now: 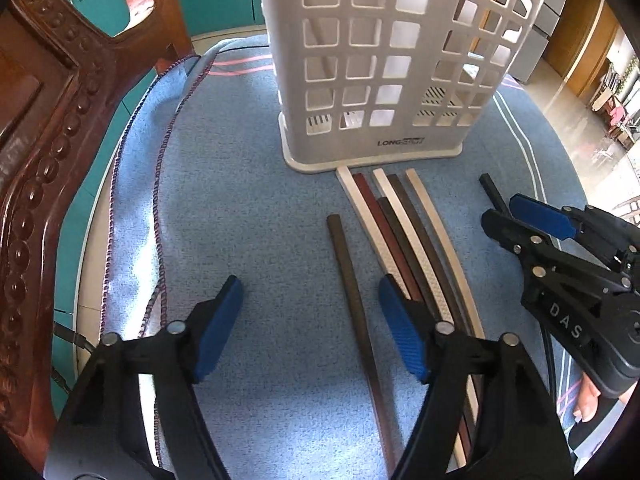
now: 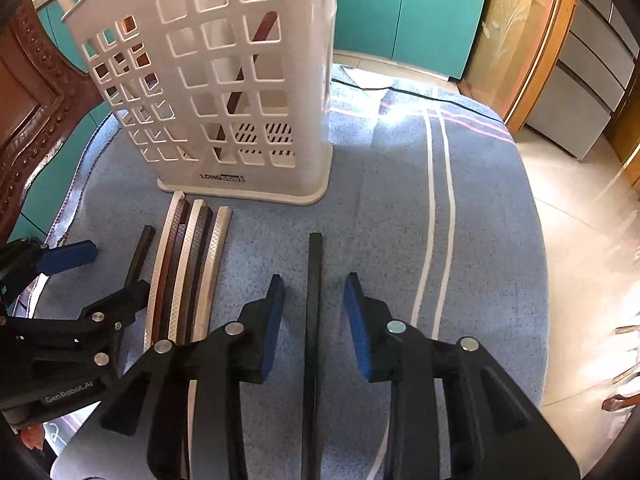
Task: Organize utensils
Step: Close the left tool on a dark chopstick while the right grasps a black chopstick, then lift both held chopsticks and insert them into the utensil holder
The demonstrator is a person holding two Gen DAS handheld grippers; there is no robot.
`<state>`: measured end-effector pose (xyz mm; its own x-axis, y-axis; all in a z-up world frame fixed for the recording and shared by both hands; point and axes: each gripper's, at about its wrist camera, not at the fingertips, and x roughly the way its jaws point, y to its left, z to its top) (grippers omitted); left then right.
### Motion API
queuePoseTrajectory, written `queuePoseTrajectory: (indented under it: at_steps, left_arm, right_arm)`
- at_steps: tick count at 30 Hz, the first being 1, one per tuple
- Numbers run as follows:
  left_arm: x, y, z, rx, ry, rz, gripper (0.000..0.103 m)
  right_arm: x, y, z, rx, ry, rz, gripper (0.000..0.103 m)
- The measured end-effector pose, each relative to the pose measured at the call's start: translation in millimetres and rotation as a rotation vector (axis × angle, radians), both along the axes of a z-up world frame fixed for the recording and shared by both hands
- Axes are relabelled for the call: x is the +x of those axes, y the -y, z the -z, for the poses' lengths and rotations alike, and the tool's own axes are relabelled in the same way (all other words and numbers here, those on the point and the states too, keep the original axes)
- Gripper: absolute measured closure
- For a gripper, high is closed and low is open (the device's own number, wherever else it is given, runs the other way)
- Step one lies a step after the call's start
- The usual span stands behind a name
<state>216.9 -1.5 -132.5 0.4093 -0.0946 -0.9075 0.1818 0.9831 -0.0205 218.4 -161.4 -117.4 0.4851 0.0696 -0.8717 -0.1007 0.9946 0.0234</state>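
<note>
Right gripper fingers apart, straddling black chopstick flat on table, right of row. Closure best made mid-shaft, then lift into holder. Left gripper fingers apart, empty.

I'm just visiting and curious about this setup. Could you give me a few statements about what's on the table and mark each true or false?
1. The white basket stands upright on the blue cloth. True.
2. The right tongs are clamped on a chopstick. False: they are open, with a black chopstick lying between the fingers.
3. A reddish-brown stick already leans inside the basket. True.
4. The left tongs hold a spoon. False: they are open and empty.
5. A bundle of chopsticks lies in front of the basket. True.
</note>
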Motion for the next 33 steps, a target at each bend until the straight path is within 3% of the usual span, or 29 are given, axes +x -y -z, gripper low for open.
queuePoseTrajectory:
  at_steps: [4, 14, 15, 16, 17, 21, 26, 33]
  left_arm:
    - [3.0, -8.4, -2.6, -0.009, -0.007, 0.005, 0.055]
    - [11.7, -7.8, -3.3, 0.01, 0.013, 0.006, 0.048]
    - [14.5, -7.7, -3.7, 0.001, 0.014, 0.009, 0.06]
    - [15.3, -4.7, -4.9, 0.001, 0.02, 0.017, 0.082]
    - [15.9, -1.1, -5.7, 0.003, 0.019, 0.032, 0.092]
    - [12.7, 0.7, -15.7, -0.028, 0.055, 0.022, 0.096]
    - [-12.8, -17.3, -80.8, -0.126, 0.237, 0.012, 0.096]
    - [-71.4, -47.2, -191.5, -0.308, 0.532, 0.049, 0.096]
  right_arm:
    - [-3.1, 1.8, -1.9, 0.007, -0.002, -0.001, 0.071]
    - [11.9, -2.1, 3.4, -0.02, 0.005, 0.0, 0.071]
    - [12.1, -2.9, 3.1, -0.021, 0.004, -0.002, 0.073]
    - [12.1, -3.6, 2.7, -0.006, 0.003, -0.01, 0.081]
    - [12.0, -4.4, 2.5, 0.006, 0.002, -0.017, 0.096]
    - [8.2, -3.7, -4.9, 0.046, 0.018, -0.024, 0.096]
    - [-11.7, 17.0, -60.7, 0.163, 0.135, 0.0, 0.096]
    - [-70.4, 58.1, -175.4, 0.385, 0.401, -0.012, 0.096]
